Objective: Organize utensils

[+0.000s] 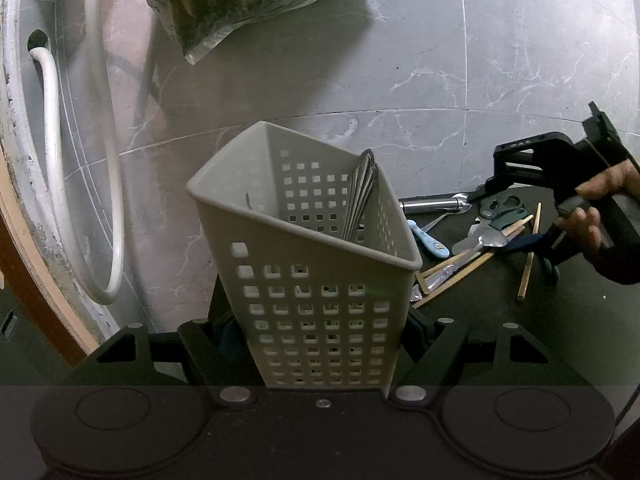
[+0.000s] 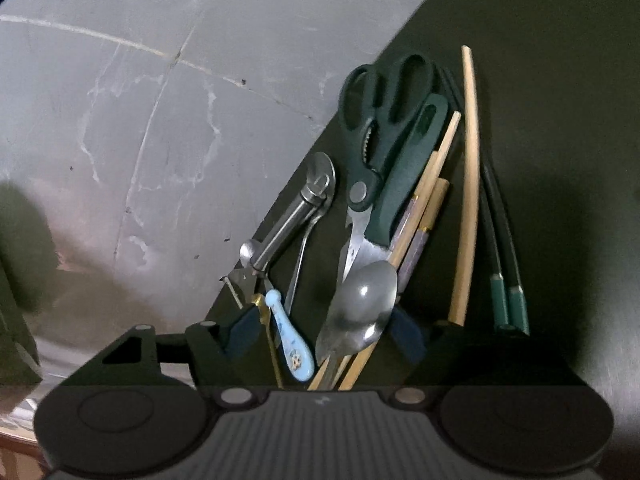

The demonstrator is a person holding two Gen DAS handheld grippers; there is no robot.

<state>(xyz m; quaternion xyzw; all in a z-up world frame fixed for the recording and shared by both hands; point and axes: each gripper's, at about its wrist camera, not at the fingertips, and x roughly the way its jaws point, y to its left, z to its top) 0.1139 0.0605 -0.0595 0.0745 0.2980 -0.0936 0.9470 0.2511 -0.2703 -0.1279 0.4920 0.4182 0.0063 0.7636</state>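
Note:
My left gripper (image 1: 320, 334) is shut on a white perforated utensil basket (image 1: 304, 280), gripping its lower sides and holding it tilted. Metal utensil handles (image 1: 360, 192) lean inside it. My right gripper (image 2: 326, 332) is open low over a pile of utensils on the dark table (image 2: 560, 120). A steel spoon (image 2: 360, 304) and a light blue handle (image 2: 290, 344) lie between its blue pads, which do not press on them. Further off lie green scissors (image 2: 384, 128), a steel cutter (image 2: 296, 208), wooden chopsticks (image 2: 470, 184) and dark chopsticks (image 2: 504, 292).
The left wrist view shows the right gripper (image 1: 520, 184) and a person's hand (image 1: 592, 208) over the pile at the right. White hoses (image 1: 52, 140) hang at the left. A plastic bag (image 1: 248, 0) lies at the top on grey marble (image 1: 400, 60).

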